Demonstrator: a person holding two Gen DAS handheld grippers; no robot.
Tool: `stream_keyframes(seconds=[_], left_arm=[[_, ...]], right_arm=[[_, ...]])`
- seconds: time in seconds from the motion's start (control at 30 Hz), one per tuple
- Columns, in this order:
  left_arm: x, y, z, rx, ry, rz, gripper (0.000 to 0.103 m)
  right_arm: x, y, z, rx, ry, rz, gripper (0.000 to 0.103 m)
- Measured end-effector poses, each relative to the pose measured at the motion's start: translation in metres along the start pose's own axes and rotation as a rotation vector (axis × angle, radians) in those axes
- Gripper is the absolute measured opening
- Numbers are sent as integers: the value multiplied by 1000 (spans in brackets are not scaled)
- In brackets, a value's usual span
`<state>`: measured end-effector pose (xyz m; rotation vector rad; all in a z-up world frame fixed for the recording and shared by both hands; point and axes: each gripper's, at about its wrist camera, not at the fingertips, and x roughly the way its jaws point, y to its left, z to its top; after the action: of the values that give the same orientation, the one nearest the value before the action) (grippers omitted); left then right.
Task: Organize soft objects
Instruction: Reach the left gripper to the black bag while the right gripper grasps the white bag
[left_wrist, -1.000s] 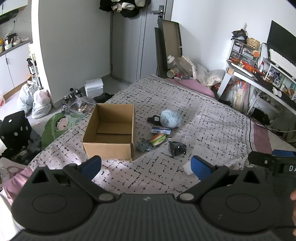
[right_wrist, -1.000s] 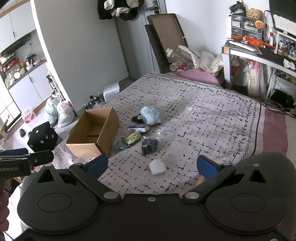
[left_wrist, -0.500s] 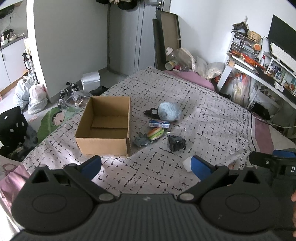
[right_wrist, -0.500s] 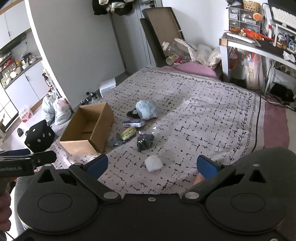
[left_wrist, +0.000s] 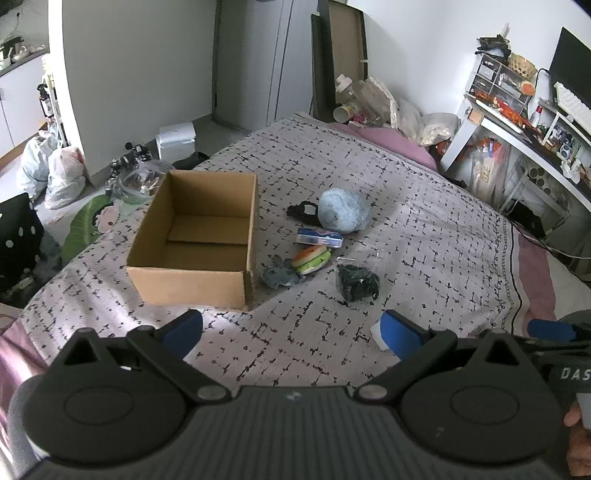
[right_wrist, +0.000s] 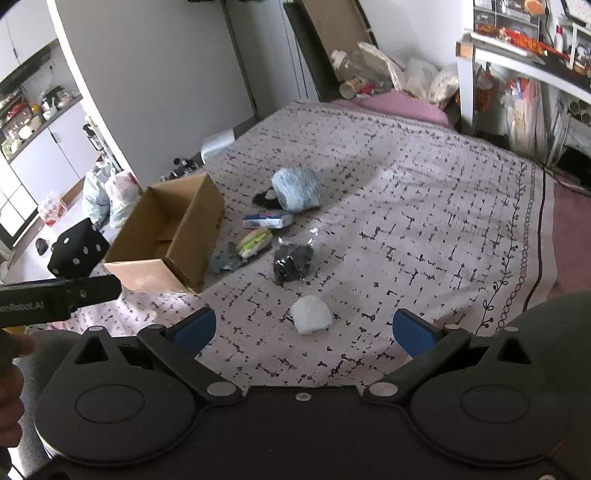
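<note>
My left fingers (left_wrist: 290, 328) are spread wide and hold nothing, and so are my right fingers (right_wrist: 303, 326); both hover over the near edge of the bed (left_wrist: 424, 236). Nearest me a white wad (right_wrist: 311, 314) lies on the cover, between my right fingertips in the right wrist view. Beyond it sits a black bundle (left_wrist: 357, 282) in clear wrap. Left of that, a burger toy (left_wrist: 311, 258) rests against a grey plush (left_wrist: 279, 275), which lies just beside the near right corner of the open box (left_wrist: 195, 243). The box stands on the left of the bed with nothing visible inside. Farther on lies a blue-and-white pack (left_wrist: 319, 237), then a pale blue ball (left_wrist: 344, 215) touching a small black item (left_wrist: 303, 212) on its left.
</note>
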<state>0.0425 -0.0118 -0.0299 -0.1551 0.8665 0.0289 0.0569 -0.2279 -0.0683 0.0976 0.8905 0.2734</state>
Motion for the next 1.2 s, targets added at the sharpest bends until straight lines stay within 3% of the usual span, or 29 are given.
stream_keyframes(seconds=[0.17, 0.4, 0.83, 1.07, 1.2], left_arm=[[18, -1, 5, -1, 2, -18, 99], [42, -4, 18, -9, 12, -49, 91], [100, 5, 25, -91, 121, -78, 60], [131, -1, 24, -113, 178, -118, 59], [149, -5, 27, -127, 201, -139, 59]], right_arm=[[20, -6, 5, 27, 23, 12, 101], [54, -8, 14, 43, 103, 31, 89], [122, -9, 13, 67, 261, 15, 73], [149, -6, 11, 80, 320, 4, 71], [165, -9, 7, 77, 347, -12, 61]])
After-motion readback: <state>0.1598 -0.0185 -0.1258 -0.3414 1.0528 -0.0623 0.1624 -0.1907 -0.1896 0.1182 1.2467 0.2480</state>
